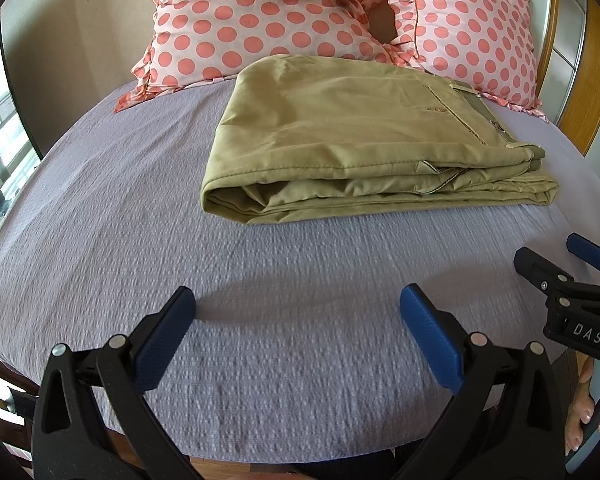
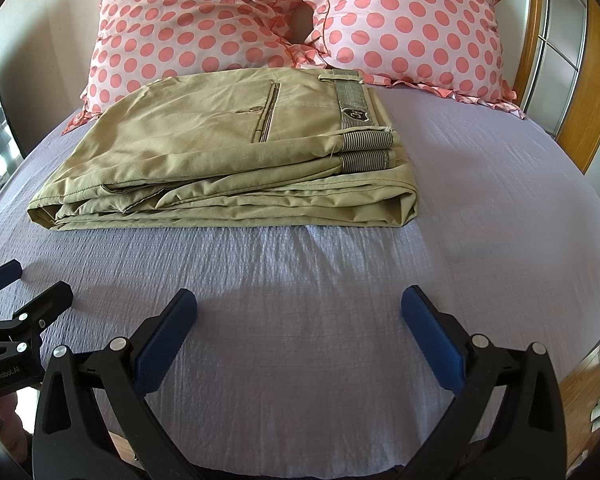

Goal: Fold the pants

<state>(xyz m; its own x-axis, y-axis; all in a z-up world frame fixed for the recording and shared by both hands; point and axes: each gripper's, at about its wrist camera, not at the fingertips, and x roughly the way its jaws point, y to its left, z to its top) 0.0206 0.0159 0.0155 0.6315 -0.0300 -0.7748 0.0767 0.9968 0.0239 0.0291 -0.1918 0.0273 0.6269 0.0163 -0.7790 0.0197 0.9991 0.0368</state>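
Khaki pants lie folded in a flat stack on the lilac bedspread, waistband to the right. They also show in the right wrist view, with the striped waistband lining on the right side. My left gripper is open and empty, above the bedspread well short of the pants. My right gripper is open and empty, also short of the pants. The right gripper shows at the right edge of the left wrist view; the left gripper shows at the left edge of the right wrist view.
Two pink polka-dot pillows lean at the head of the bed behind the pants. A wooden headboard and wardrobe stand at the right. The bed's near edge lies under the grippers.
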